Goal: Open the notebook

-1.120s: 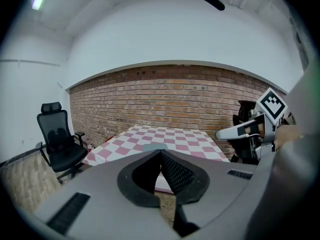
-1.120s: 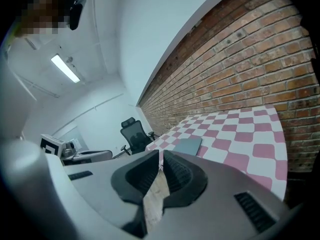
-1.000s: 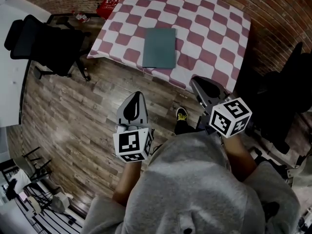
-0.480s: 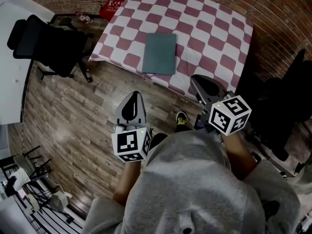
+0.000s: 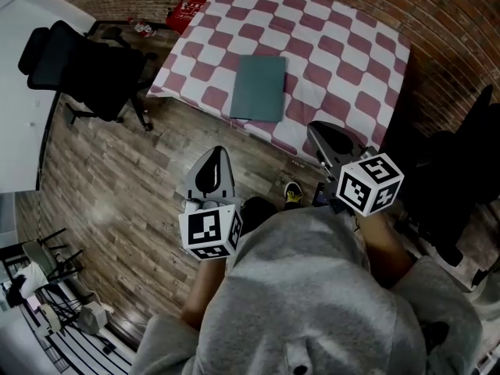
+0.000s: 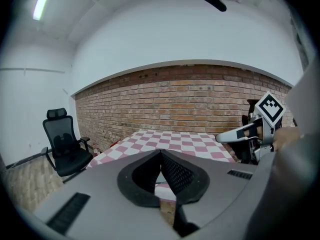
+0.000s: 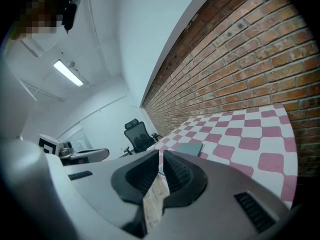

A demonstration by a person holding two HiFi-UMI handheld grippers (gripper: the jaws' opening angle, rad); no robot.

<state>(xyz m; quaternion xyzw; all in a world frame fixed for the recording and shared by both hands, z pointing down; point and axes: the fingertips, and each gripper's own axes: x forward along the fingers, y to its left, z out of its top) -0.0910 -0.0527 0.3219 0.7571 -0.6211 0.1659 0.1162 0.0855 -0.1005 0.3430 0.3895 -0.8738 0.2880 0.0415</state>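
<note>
A closed grey-green notebook (image 5: 259, 88) lies flat near the front edge of a table with a red and white checked cloth (image 5: 336, 45). Both grippers hang over the wooden floor, short of the table. My left gripper (image 5: 216, 153) is shut and empty, its tips meeting in the left gripper view (image 6: 161, 153). My right gripper (image 5: 316, 130) is near the table's front right corner, also shut with nothing held (image 7: 161, 153). In the right gripper view the notebook (image 7: 189, 148) lies ahead, just beyond the jaws.
A black office chair (image 5: 86, 69) stands left of the table, with a red package (image 5: 186, 9) on the floor behind it. A brick wall (image 5: 453, 22) runs behind and right of the table. Dark furniture (image 5: 461, 162) stands at the right. My shoe (image 5: 291, 194) shows below the table edge.
The table and notebook have drifted slightly lower and nearer in the head view as I step closer. Both grippers stay shut and hold nothing.
</note>
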